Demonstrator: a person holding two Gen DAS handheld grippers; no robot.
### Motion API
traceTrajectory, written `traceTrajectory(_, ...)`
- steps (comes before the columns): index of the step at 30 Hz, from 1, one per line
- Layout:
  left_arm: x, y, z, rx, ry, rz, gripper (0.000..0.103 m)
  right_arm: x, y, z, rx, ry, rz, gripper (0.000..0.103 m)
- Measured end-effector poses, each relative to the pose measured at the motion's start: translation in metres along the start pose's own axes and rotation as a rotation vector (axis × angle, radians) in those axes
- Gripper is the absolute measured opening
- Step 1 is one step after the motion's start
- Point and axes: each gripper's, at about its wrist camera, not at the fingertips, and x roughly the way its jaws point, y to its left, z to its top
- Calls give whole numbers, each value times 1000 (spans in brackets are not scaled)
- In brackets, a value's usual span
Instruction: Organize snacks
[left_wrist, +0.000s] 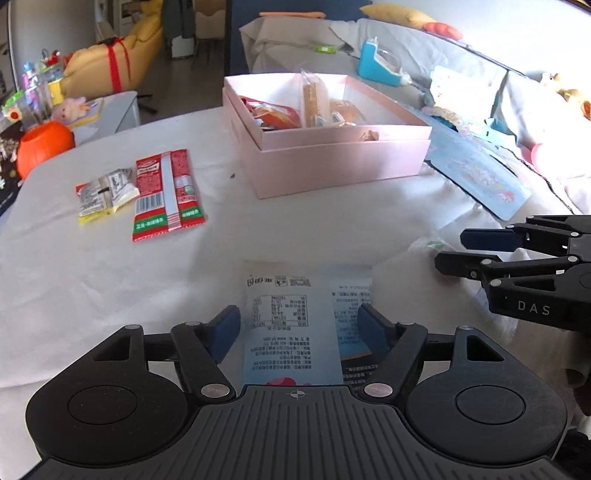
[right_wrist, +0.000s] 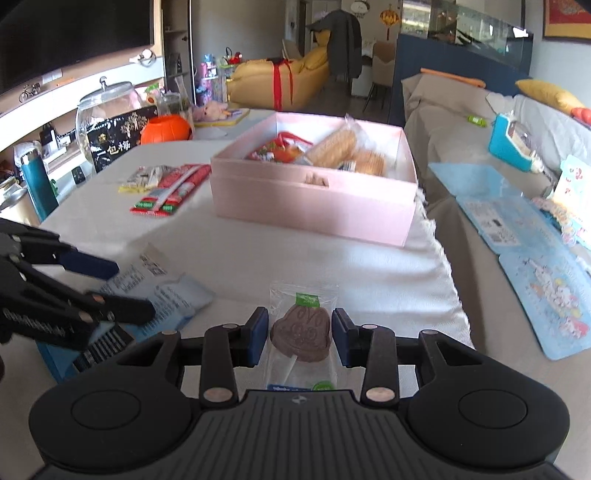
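1. The desk (left_wrist: 110, 295) wears a white cloth, matt and faintly creased.
2. The pink box (left_wrist: 332, 162) looks like smooth matt cardboard.
3. The red snack packet (left_wrist: 166, 195) is glossy printed foil or plastic.
4. The pale blue packet (left_wrist: 291, 325) is smooth printed film with a soft sheen.
5. The chocolate lollipop (right_wrist: 301, 332) sits in a clear, shiny plastic wrapper.
6. The left gripper (left_wrist: 295, 325) and right gripper (right_wrist: 300, 334) are matt black plastic with blue pads and metal rivets.

From my left camera the box (left_wrist: 332, 162) sits on the table (left_wrist: 110, 280) at one o'clock, two snack packets (left_wrist: 168, 194) at eleven, a pouch (left_wrist: 291, 325) between my fingers (left_wrist: 225, 325); the lollipop (right_wrist: 301, 332) possibly lies flat.
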Motion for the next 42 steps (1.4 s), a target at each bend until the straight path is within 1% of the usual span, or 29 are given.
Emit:
traceTrajectory(1,0,-1,0,1,-1,1,76,1,-1,-2,3,2,-1,46)
traceTrajectory(2,0,-1,0,1,-3,0,75,1,-2,-3,8,3,0,51)
traceTrajectory(3,0,-2,0,2,-6,-2,75,2,-3,-5,13,2,1,61)
traceTrajectory(5,1,-6,1,7,-9,-2,75,3,-6,-10,21,10,7,68)
traceTrajectory(8,4,-14,2,30,-7,1,75,9,-9,-17,31,35,10,68)
traceTrajectory(11,7,-16,3,39,-6,2,78,7,-9,-21,29,13,9,69)
traceTrajectory(12,8,-16,4,37,-4,1,81,7,-9,-22,30,10,8,70)
traceTrajectory(14,13,-18,4,41,18,-2,84,8,-8,-23,29,3,5,71)
traceTrajectory(16,17,-27,2,83,29,17,88,8,-8,-23,28,-4,4,72)
traceTrajectory(18,21,-37,0,129,32,54,90,8,-8,-23,30,-7,4,72)
traceTrajectory(19,22,-38,-1,134,24,57,90,8,-9,-24,31,-9,5,72)
traceTrajectory(23,27,-30,4,79,22,32,90,8,-9,-24,32,-13,6,72)
traceTrajectory(27,33,-28,11,83,21,38,91,8,-8,-24,29,-11,5,74)
traceTrajectory(31,42,-24,20,86,-1,28,91,12,-7,-19,26,-6,-1,75)
traceTrajectory(32,44,-23,22,86,-5,29,91,13,-6,-17,24,-3,-4,75)
traceTrajectory(33,44,-22,23,84,-7,26,90,14,-5,-15,20,-2,-7,70)
traceTrajectory(34,42,-21,23,77,-8,21,90,14,-3,-13,17,-3,-4,53)
traceTrajectory(35,39,-20,23,64,-14,2,90,12,-1,-11,9,-1,6,44)
traceTrajectory(36,33,-19,23,50,-30,-24,90,11,0,-9,3,3,14,37)
traceTrajectory(38,14,-19,25,41,-95,-53,90,3,0,-5,1,-23,23,37)
traceTrajectory(42,-28,-23,38,53,-245,-70,90,-15,-9,8,19,-74,24,36)
